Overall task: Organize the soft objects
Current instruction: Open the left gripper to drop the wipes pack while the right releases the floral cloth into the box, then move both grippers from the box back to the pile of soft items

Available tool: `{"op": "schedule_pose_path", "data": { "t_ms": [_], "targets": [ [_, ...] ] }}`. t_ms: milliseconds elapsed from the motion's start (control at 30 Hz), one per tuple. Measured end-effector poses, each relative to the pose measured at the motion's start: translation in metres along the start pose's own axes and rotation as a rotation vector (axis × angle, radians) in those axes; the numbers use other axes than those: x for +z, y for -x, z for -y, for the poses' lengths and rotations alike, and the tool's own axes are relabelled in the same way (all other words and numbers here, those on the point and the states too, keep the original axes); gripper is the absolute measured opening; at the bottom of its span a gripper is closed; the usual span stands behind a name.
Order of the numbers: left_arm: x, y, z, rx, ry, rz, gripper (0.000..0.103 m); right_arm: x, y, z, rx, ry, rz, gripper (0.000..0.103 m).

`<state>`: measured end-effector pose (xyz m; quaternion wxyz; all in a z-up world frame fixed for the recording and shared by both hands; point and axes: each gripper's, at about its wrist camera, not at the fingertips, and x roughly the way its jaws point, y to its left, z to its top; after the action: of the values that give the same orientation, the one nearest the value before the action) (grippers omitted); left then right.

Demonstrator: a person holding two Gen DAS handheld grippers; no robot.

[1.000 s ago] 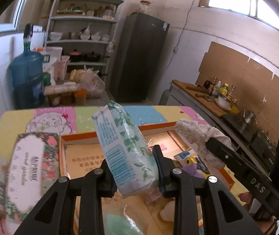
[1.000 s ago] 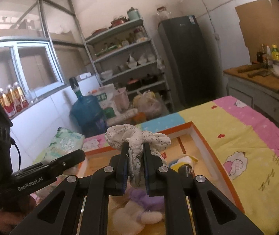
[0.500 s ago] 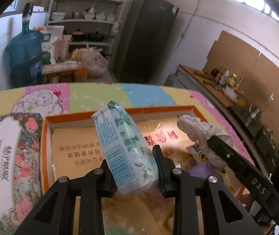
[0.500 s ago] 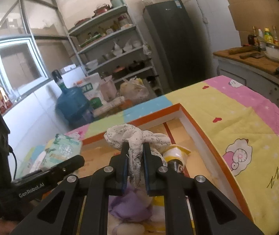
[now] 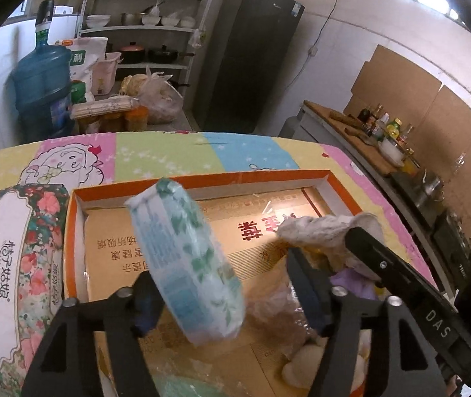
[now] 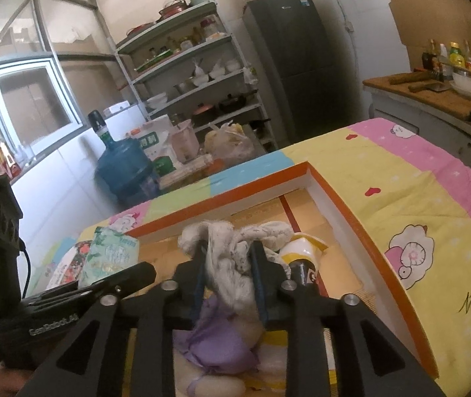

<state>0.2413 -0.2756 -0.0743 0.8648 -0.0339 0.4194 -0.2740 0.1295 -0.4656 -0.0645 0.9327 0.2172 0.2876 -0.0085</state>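
Left gripper [image 5: 225, 301]: fingers just spread wide, tissue pack [image 5: 186, 261] loose between them, tilted over the orange-rimmed box [image 5: 202, 178]. Right gripper [image 6: 229, 281]: fingers just parted slightly, white cloth bundle [image 6: 235, 248] between them above a purple plush toy [image 6: 222, 340] in the box.

- The jaws of the left gripper [image 5: 225, 301] have just been opened wide; the tissue pack [image 5: 189, 261], clamped a second ago, is seen tilted and loose between them.
- The right gripper [image 6: 230, 281] has just been eased apart, the pale cloth [image 6: 235, 248] sagging between its fingers above the orange-rimmed box [image 6: 235, 192].
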Motion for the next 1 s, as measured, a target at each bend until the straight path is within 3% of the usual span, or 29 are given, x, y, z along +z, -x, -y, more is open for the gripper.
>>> {"op": "schedule_pose_path", "data": {
  "t_ms": [433,900,1000],
  "targets": [
    [-0.009,0.033,0.002,-0.019,-0.018,0.039,0.072,0.0,0.024,0.003,0.047,-0.036,0.115,0.032],
    [-0.024,0.11,0.01,-0.072,-0.048,0.199,0.073,-0.008,0.061,-0.007,0.048,-0.008,0.293,0.034],
    [-0.031,0.128,0.004,-0.056,-0.053,0.232,0.073,-0.011,0.067,-0.014,0.047,0.011,0.313,0.046]
  ]
}}
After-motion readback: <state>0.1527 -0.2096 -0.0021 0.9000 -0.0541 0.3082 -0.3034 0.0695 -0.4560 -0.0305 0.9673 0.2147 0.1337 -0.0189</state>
